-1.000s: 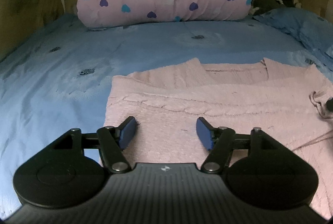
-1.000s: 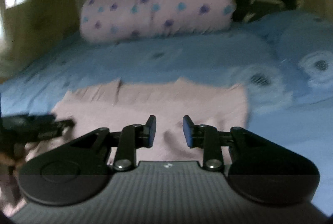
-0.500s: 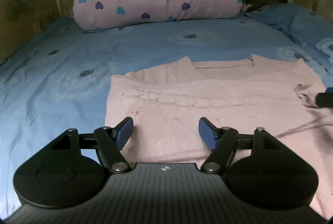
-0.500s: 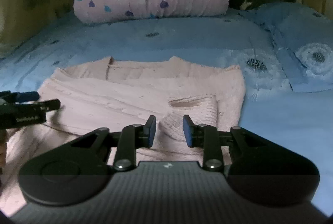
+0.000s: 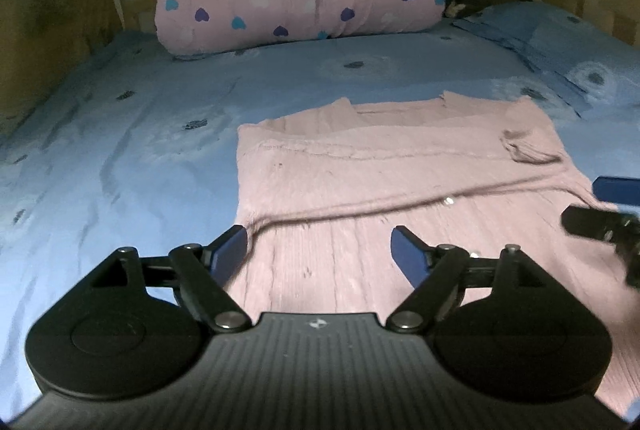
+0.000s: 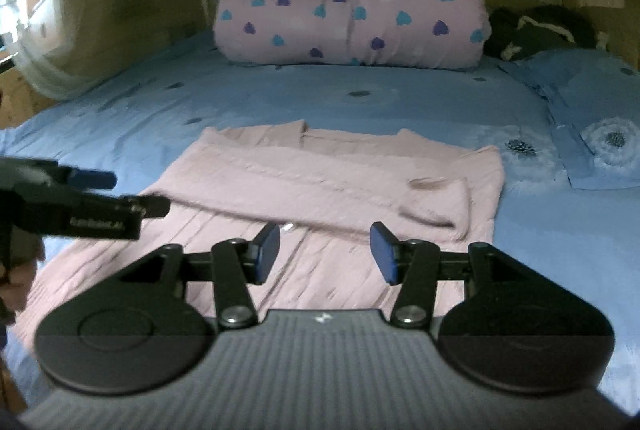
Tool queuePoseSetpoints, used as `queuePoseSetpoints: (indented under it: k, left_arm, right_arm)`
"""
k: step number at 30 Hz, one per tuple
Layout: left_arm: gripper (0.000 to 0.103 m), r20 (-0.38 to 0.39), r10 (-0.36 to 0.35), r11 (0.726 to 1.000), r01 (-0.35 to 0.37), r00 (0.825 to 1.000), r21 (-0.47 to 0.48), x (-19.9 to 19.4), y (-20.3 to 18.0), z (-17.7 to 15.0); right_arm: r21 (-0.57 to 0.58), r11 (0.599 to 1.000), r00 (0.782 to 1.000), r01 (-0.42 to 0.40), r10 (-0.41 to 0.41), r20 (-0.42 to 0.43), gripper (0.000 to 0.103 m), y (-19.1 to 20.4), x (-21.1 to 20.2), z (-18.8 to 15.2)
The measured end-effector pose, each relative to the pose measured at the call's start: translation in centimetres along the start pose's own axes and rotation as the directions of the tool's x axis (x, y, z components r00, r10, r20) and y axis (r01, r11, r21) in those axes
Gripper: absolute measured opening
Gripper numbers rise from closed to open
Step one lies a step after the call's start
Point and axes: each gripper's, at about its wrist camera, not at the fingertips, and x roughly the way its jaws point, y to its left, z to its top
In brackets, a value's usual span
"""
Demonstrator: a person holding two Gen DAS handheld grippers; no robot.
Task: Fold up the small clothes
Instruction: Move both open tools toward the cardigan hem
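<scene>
Two grippers, both empty. Left gripper [image 5: 320,250]: fingers [image 5: 228,250] spread wide over near left part of pink sweater [image 5: 380,166]. Right gripper [image 6: 325,250]: fingers [image 6: 267,250] spread over near right part. Sweater lies flat on blue bed [image 5: 120,150], sleeve folded across; heart-print bedroll [image 6: 352,18] beyond sweater.

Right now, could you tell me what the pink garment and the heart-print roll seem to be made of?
Pink garment: looks like matte knitted yarn, with ribbed lines and a cable-like ridge. Heart-print roll: probably soft padded woven fabric, puffy and creased.
</scene>
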Motion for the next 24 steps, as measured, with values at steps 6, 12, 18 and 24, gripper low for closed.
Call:
queuePoseSetpoints:
  k: [6,12,18,24]
  left_arm:
    - [0.084,0.012,-0.041,0.999,0.041,0.999,0.018,-4.9,-1.2,-1.9]
    - [0.085,-0.007,-0.089,0.996,0.089,0.996,0.026,-8.1,-2.5,-4.1]
    - [0.085,-0.062,-0.112,0.993,0.114,0.992,0.027,-9.8,-2.0,-5.5]
    - [0.088,-0.107,-0.132,0.987,0.141,0.985,0.076,-10.6,-1.5,-7.0]
  right_arm:
    - [-0.023,0.999,0.999,-0.023,0.022,-0.024,0.052,2.3,-3.8,-2.1]
    - [0.006,0.999,0.999,-0.037,0.037,-0.038,0.052,3.5,-6.7,-4.1]
    - [-0.01,1.0,0.999,-0.029,0.029,-0.035,0.052,4.6,-9.0,-5.2]
    - [-0.082,0.996,0.999,-0.021,0.018,-0.043,0.067,5.4,-10.5,-6.2]
